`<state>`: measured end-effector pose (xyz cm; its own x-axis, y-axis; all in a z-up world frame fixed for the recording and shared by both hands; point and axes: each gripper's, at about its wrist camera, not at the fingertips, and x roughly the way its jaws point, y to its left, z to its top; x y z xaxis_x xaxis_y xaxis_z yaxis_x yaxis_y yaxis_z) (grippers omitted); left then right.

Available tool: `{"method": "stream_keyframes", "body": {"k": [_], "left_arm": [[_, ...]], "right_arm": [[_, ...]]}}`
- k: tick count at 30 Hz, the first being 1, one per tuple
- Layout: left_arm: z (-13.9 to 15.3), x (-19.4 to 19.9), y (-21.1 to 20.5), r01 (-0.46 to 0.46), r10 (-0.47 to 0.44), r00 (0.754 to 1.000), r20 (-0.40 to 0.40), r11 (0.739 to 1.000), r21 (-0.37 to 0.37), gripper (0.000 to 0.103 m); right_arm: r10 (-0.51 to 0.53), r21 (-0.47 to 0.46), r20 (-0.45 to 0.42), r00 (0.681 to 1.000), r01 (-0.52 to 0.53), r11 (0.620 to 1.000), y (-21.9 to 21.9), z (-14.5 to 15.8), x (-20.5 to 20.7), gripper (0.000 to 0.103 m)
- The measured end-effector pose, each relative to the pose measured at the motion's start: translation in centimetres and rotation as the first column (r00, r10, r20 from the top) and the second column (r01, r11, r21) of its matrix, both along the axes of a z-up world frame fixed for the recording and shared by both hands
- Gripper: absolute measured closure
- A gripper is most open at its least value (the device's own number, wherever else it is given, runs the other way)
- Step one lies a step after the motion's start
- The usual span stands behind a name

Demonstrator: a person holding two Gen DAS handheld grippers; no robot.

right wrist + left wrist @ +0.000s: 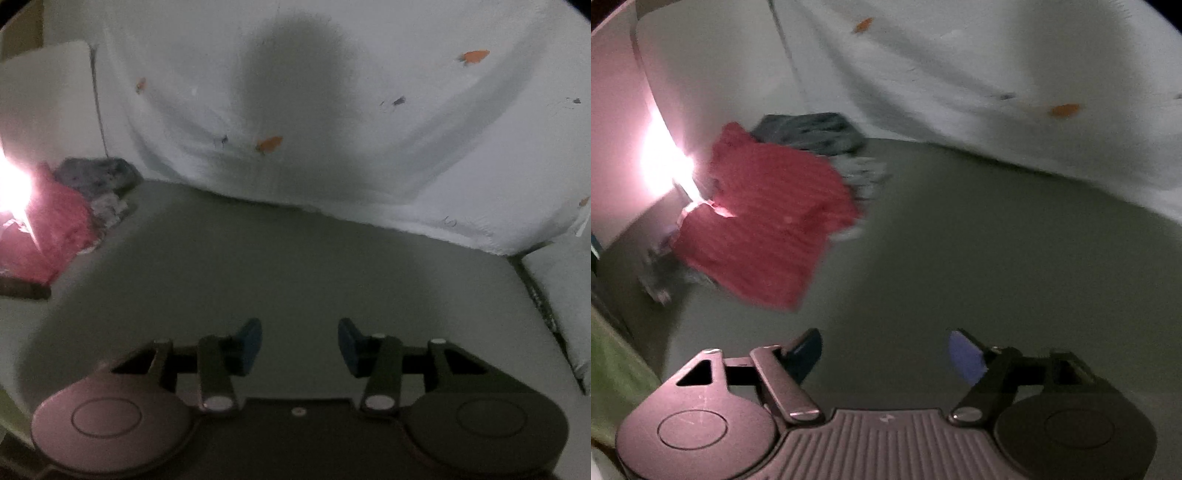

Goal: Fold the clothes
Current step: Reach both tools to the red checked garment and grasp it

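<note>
Both claws hang released over the bare grey table [295, 266], the left gripper [886, 354] and right gripper [300, 341] grasping nothing. The red garment [764, 221] lies crumpled at the table's far left corner, a dark grey garment [812, 133] just behind it against the white sheet [369, 147].

The red garment [764, 218] is ribbed knit cloth, matt. The grey garment [812, 131] behind it looks like soft, mottled fabric. The white sheet [332, 147] is creased, matt cloth. The grey surface [277, 266] looks smooth and matt.
</note>
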<state>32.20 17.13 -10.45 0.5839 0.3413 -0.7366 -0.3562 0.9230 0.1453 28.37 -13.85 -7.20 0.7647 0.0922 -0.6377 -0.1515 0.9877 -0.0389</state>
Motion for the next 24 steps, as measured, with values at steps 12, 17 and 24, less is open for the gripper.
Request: {"method": "stream_keyframes", "body": {"k": [12, 17, 24], "left_arm": [[-9.9, 12.2, 17.2, 0.010, -0.003, 0.990, -0.141, 0.999, 0.048, 0.022], [-10.6, 12.9, 18.7, -0.019, 0.018, 1.000, -0.011, 0.999, -0.034, 0.069], [-6.5, 12.8, 16.1, -0.091, 0.104, 0.989, 0.105, 0.988, -0.126, 0.103]], "right_arm": [[-0.030, 0.087, -0.188, 0.982, 0.047, 0.995, 9.7, -1.4, 6.2, 0.056], [-0.032, 0.089, -0.176, 0.984, 0.048, 0.995, 9.3, -0.7, 6.9, 0.056], [-0.018, 0.114, -0.084, 0.996, 0.028, 0.993, 5.1, 0.8, 6.6, 0.056]]}}
